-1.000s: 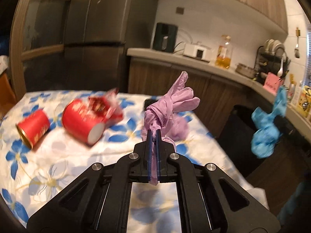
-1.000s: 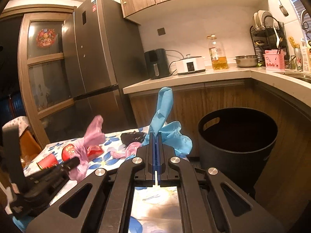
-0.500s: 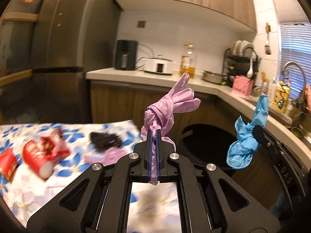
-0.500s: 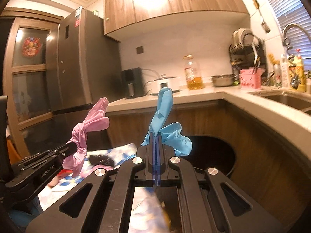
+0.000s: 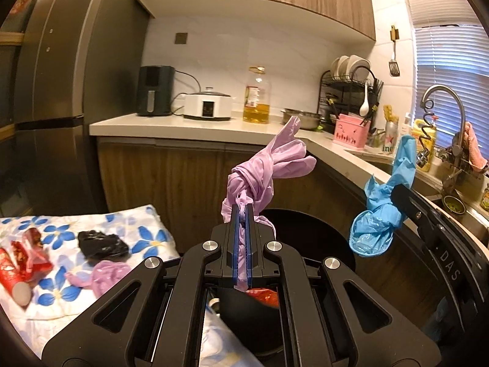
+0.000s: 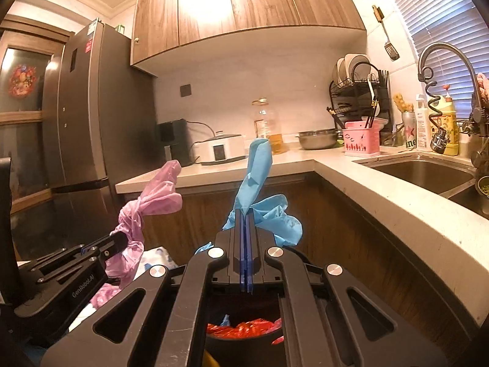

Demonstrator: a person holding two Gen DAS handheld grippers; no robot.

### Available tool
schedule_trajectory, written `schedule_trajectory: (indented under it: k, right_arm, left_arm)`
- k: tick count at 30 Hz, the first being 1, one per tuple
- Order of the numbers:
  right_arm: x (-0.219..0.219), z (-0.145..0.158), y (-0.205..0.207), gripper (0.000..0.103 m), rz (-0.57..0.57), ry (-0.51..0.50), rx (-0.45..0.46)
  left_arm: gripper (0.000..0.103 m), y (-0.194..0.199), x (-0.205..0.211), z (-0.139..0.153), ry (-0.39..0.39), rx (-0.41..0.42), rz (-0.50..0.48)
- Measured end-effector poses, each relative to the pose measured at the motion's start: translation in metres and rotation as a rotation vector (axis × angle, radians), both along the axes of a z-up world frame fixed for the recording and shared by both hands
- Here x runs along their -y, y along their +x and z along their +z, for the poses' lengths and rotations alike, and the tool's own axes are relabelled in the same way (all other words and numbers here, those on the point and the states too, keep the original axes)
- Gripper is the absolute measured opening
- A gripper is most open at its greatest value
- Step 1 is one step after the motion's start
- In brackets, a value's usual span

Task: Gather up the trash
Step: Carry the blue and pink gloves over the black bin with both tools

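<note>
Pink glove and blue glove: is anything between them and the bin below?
Nothing visible. The left gripper holds the pink glove and the right gripper the blue glove above the open black bin, which already contains red trash.

Pink glove [image 5: 266,165]; blue glove [image 5: 382,208]; black bin [image 5: 305,223]; white cloth with blue flowers [image 5: 146,238]; red wrappers [image 5: 21,260]

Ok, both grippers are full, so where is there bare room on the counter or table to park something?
The counter is bare left of the air fryer, and along its front edge up to the corner. The table is bare at its near edge; the black wad, pink glove and red cups crowd the rest. The sink end is cluttered.
</note>
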State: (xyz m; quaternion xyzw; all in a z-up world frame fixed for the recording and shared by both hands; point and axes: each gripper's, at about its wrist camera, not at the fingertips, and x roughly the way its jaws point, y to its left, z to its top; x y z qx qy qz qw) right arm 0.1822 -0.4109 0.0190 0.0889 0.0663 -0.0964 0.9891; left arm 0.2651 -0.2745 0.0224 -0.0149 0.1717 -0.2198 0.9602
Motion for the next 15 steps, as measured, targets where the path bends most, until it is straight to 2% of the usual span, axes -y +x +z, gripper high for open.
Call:
schedule_trajectory:
  k: [15]
  right_arm:
    - [0.011,-0.008,0.021,0.002,0.006,0.016,-0.012]
  left_arm:
    - [0.002,0.029,0.028,-0.017,0.004,-0.033,-0.035]
